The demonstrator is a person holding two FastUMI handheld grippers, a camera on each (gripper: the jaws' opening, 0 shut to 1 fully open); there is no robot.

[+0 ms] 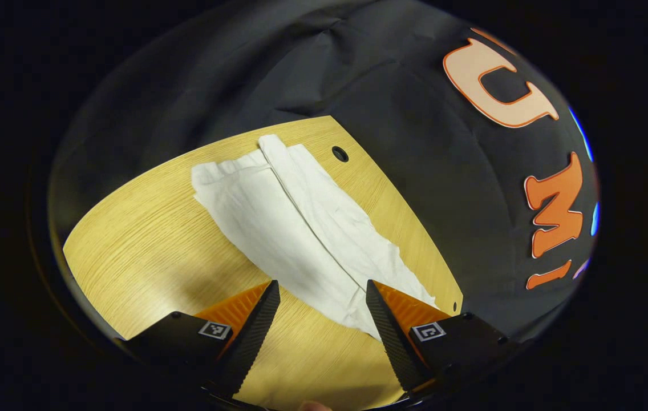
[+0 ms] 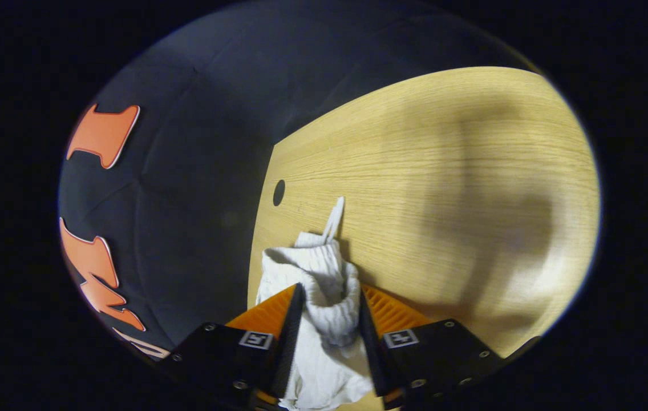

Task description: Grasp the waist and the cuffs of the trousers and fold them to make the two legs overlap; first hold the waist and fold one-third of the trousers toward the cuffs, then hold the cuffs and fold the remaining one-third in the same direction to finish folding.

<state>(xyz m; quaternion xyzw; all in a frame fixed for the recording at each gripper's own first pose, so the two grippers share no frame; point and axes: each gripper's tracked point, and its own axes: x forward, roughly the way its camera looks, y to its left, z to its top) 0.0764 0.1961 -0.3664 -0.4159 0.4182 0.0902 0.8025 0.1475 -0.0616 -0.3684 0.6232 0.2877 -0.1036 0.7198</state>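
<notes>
Bunched white cloth sits right between my right gripper's fingers in the right gripper view: it is the ribbed waist of the trousers, gathered into a thick roll, and both fingers press against it from either side, pinching it. More cloth hangs down below the fingers toward the bottom of that view. One drawstring trails from the top of the waist and lies on the wooden counter, pointing away from me. Small round hole in the counter, near its left edge, beside the drawstring and apart from it. Soft broad shadows fall across the counter to the right. Left gripper view: my left gripper hovers with its fingers spread wide, nothing between them pressed. Below them the trousers lie stretched long on the counter, running from the near end, which reaches in between and under the fingertips, away to the far end by the counter's back edge. Right fingertip overlaps the cloth's near edge in the view; whether it touches I cannot tell. Left fingertip stands just beside the cloth, over bare wood. Long seam or fold runs lengthwise down the middle of the cloth. Cloth is wrinkled, more so along its right side. Another round hole shows near the far corner of the counter, just beside the trousers' far end.
</notes>
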